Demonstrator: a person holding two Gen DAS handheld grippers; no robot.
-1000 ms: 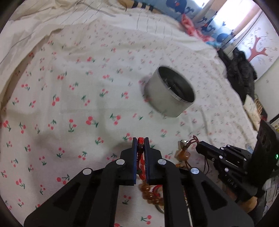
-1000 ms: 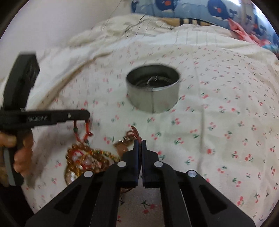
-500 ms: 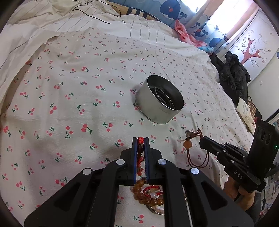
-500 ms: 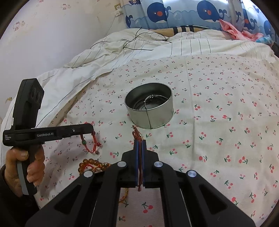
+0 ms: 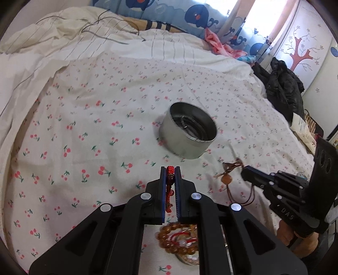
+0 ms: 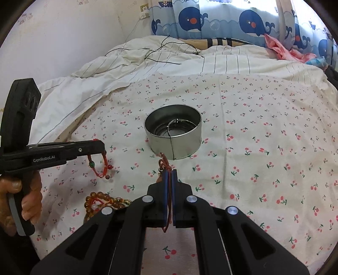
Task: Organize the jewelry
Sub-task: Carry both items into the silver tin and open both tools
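Note:
A round metal tin [image 5: 188,135] stands open on the cherry-print bedsheet, with silver jewelry inside; it also shows in the right wrist view [image 6: 173,135]. My left gripper [image 5: 170,169] is shut on a red braided bracelet [image 6: 101,164] that hangs below it with a green bead. My right gripper [image 6: 169,172] is shut on a brown cord necklace [image 5: 229,173] with an amber bead, held above the sheet near the tin. Amber bead bracelets [image 5: 177,239] lie on a small dish below the left gripper, also visible in the right wrist view [image 6: 101,201].
The cherry-print sheet [image 5: 95,148] covers the bed. A striped cream duvet [image 6: 169,61] with a black cable lies behind. Whale-print curtains [image 6: 211,19] and a pink cloth [image 6: 283,49] are at the back. Black clothing [image 5: 281,88] is piled at the right.
Both grippers have risen with their jewelry, so the tin looks farther away. The red bracelet and the brown cord necklace now hang clear of the pile of beads.

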